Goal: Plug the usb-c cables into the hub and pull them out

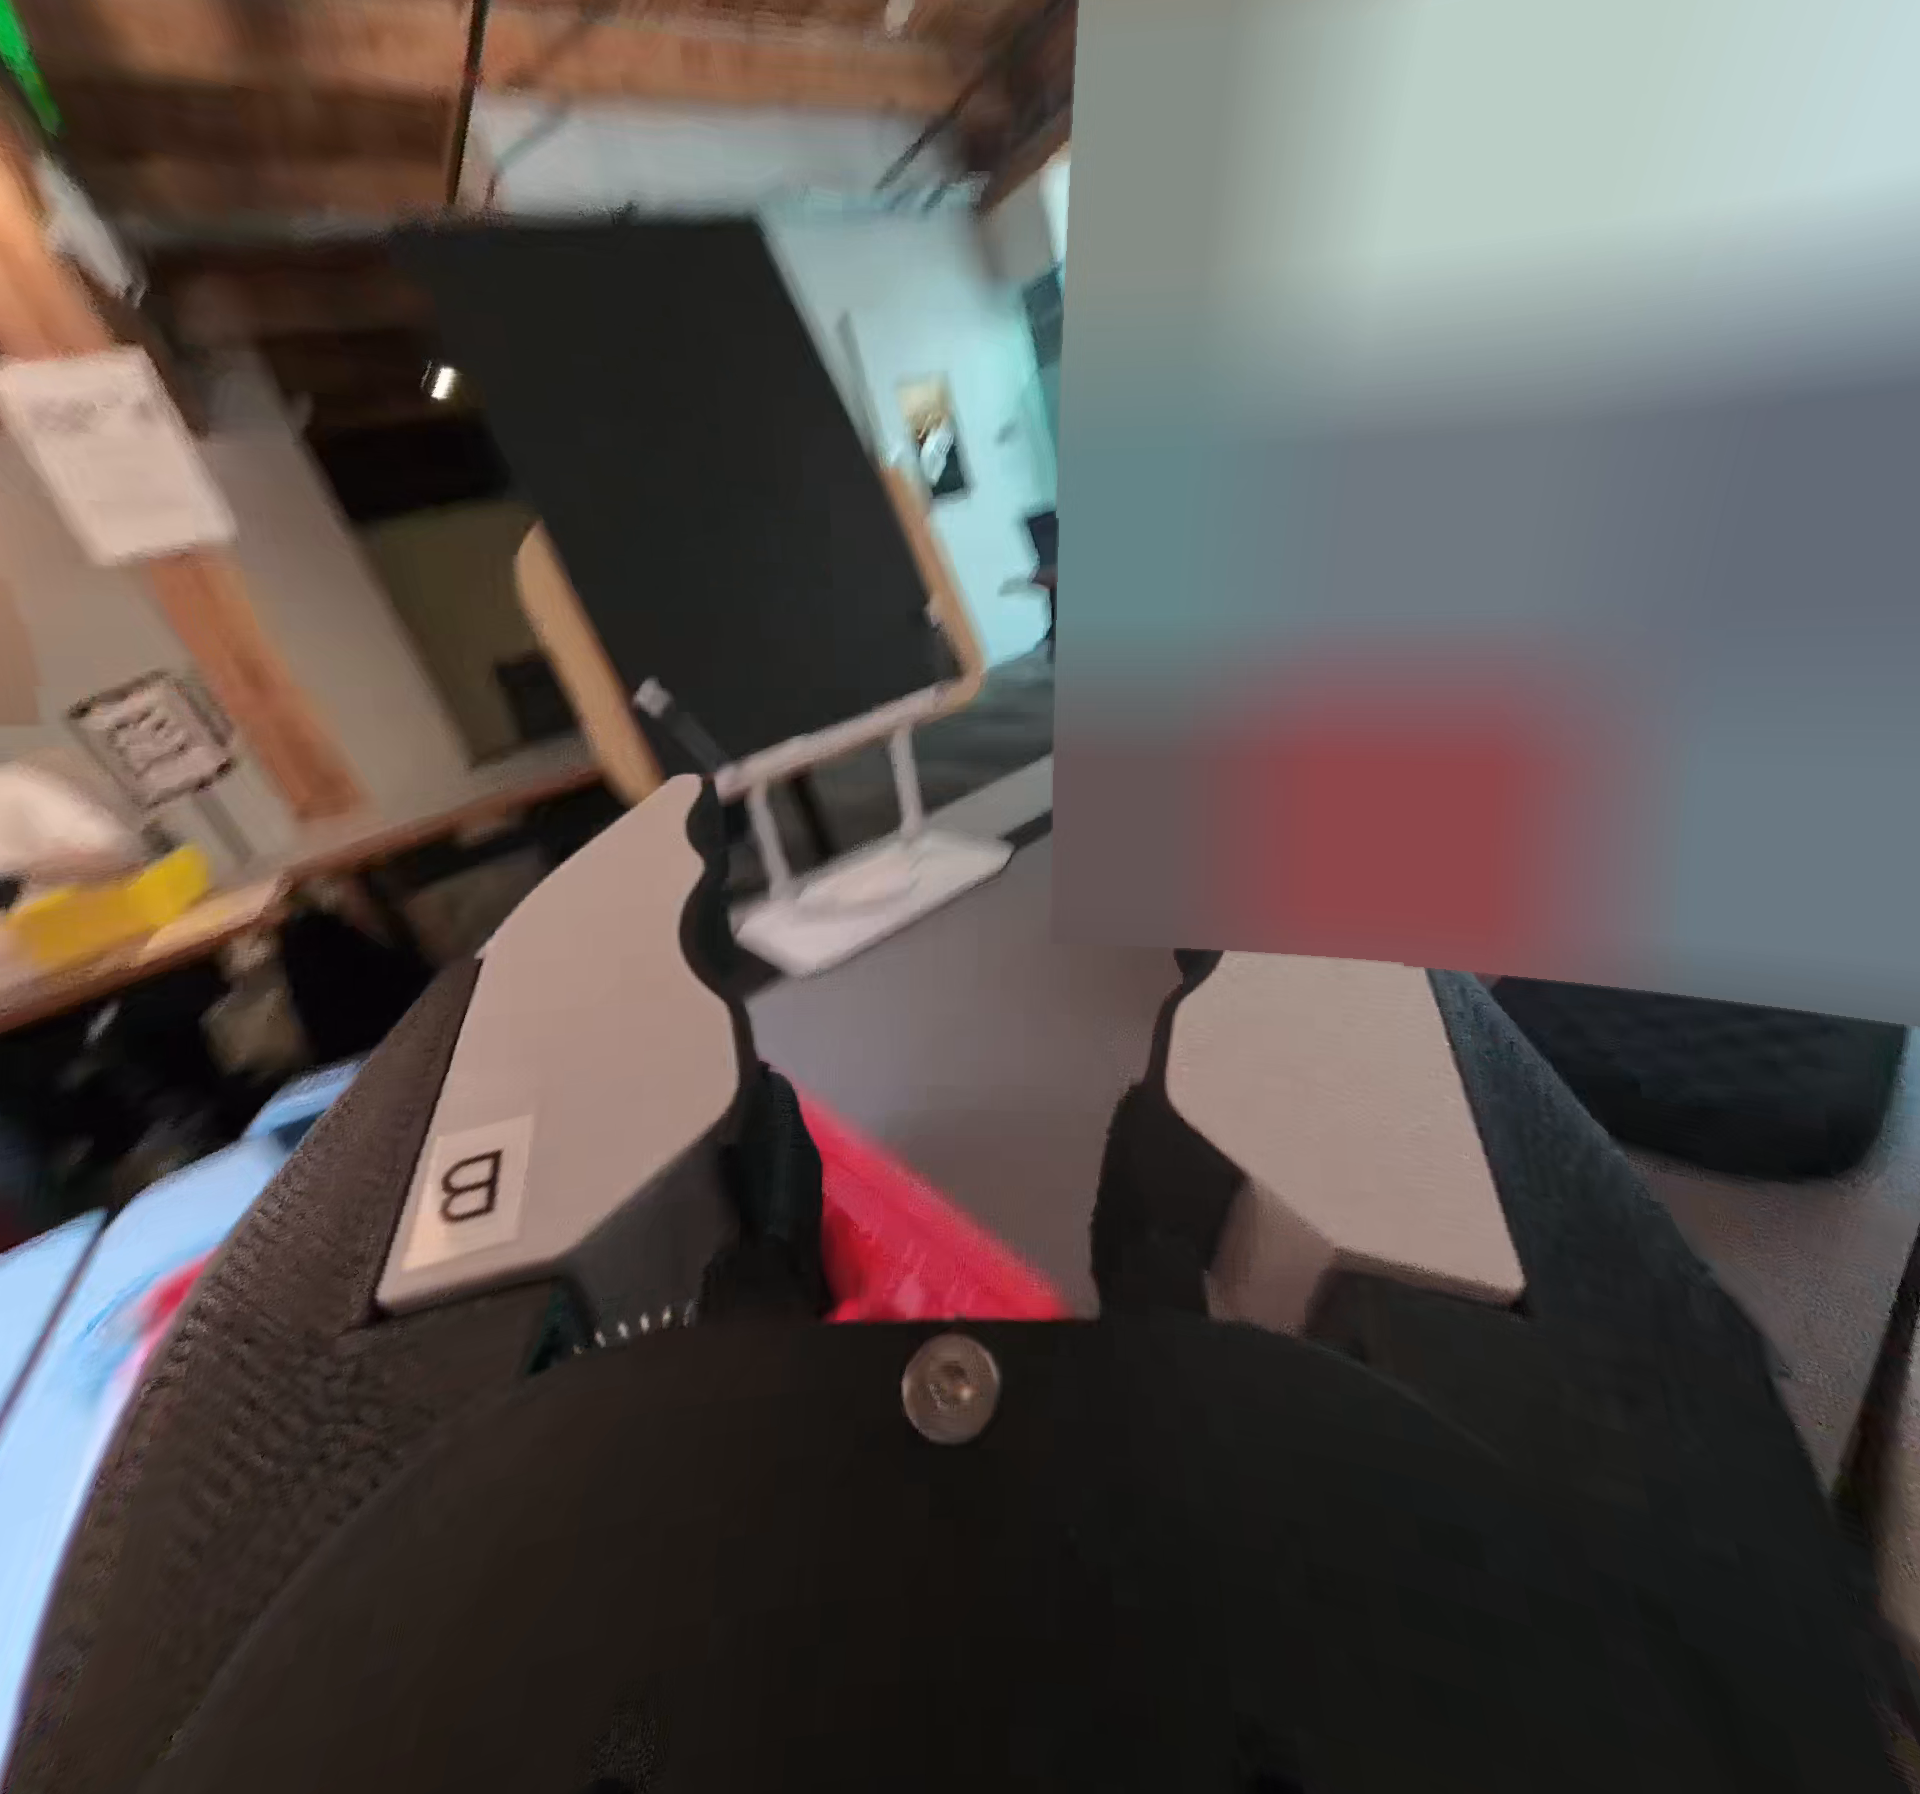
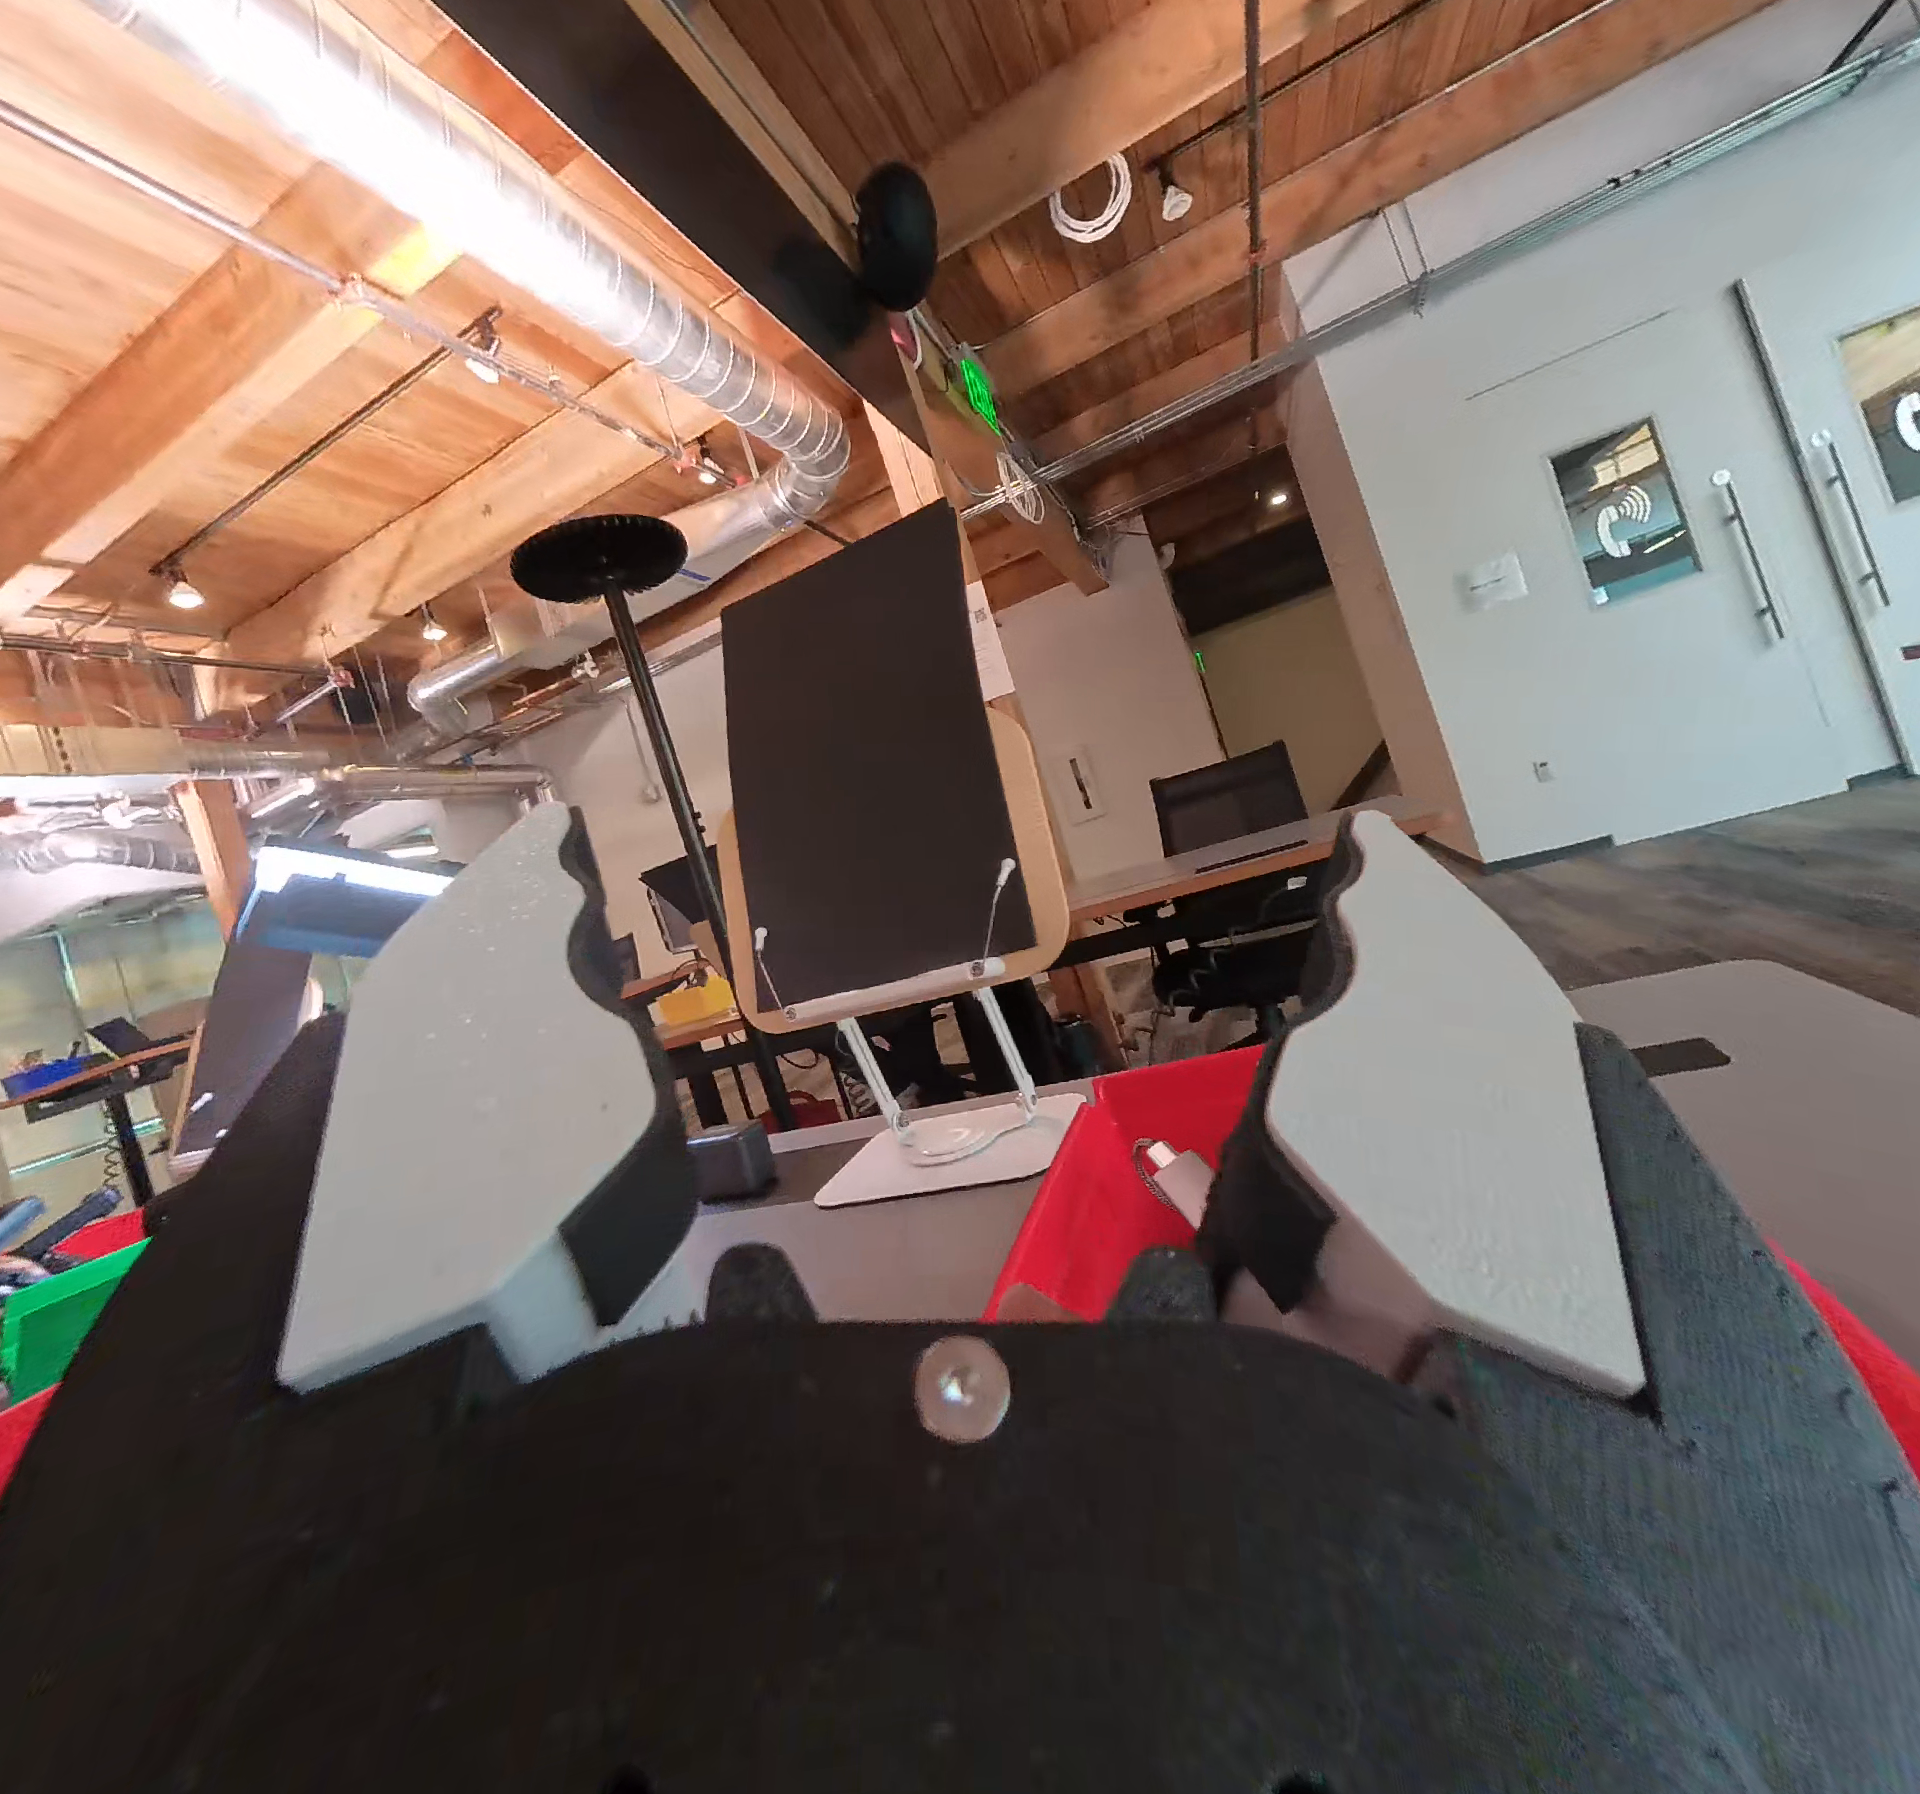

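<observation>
Both grippers, left (image 1: 935, 934) and right (image 2: 956, 923), hang spread and empty above my grey table (image 2: 894, 1235); I judge nothing's begun. Red bin (image 2: 1081, 1214) holds a silver cable plug (image 2: 1169, 1173); small grey hub (image 2: 736, 1160) sits nearby. Next: descend, pinch that plug.

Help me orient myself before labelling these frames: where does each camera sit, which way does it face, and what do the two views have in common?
Left wrist view: sits on the left gripper, tilted up over the grey table; blurred by motion; its two open fingers and a light blue sleeve show.
Right wrist view: sits on the right gripper, looking low across the table toward the ceiling; its open fingers flank a red bin holding a cable plug.
Shared: the black board on a white stand, the table, the red bin.
</observation>
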`<state>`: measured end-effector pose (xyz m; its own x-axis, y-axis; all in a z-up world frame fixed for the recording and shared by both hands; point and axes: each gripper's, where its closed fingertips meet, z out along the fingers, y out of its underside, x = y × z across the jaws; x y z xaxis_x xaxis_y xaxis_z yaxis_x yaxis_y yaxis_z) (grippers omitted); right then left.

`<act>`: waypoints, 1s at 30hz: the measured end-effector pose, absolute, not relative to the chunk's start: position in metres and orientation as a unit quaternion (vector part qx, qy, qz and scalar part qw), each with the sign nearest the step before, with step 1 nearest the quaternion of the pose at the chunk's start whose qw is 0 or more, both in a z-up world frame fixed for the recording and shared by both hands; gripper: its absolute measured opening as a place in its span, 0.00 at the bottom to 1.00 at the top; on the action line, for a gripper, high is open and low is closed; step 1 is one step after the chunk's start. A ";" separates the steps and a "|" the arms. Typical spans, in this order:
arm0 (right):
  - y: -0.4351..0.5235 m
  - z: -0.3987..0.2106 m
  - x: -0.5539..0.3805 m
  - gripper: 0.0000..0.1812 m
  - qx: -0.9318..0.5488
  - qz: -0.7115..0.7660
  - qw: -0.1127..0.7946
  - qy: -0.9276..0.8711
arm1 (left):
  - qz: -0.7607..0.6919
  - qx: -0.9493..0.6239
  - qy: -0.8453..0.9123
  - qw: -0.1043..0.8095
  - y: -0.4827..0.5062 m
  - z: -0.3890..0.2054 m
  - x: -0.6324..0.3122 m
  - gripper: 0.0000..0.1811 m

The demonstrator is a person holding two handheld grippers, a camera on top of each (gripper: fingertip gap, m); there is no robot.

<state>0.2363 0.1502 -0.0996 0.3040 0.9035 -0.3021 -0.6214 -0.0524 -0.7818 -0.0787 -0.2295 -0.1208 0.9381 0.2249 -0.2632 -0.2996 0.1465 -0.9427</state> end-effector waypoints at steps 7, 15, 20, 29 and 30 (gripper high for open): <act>0.144 -0.104 0.226 0.67 -0.445 0.580 0.662 -0.165 | 0.191 -0.821 -0.121 0.524 -0.295 -0.212 -0.154 0.38; 0.128 -0.109 0.210 0.66 -0.452 0.533 0.672 -0.246 | 0.138 -0.931 -0.074 0.331 -0.295 -0.288 -0.166 0.25; 0.117 -0.110 0.199 0.64 -0.447 0.547 0.654 -0.269 | 0.157 -0.927 -0.016 0.339 -0.272 -0.260 -0.189 0.25; 0.091 -0.132 0.160 0.66 -0.447 0.469 0.652 -0.395 | 0.188 -0.940 0.121 0.258 -0.198 -0.248 -0.294 0.25; 0.089 -0.134 0.158 0.66 -0.443 0.456 0.655 -0.408 | 0.188 -0.944 0.130 0.237 -0.190 -0.260 -0.306 0.24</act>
<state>0.1576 0.0889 -0.1342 0.2510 0.9592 0.1304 -0.2371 0.1916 -0.9524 -0.3065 -0.1899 -0.2604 0.8955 -0.1567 -0.4166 -0.3350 -0.8536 -0.3989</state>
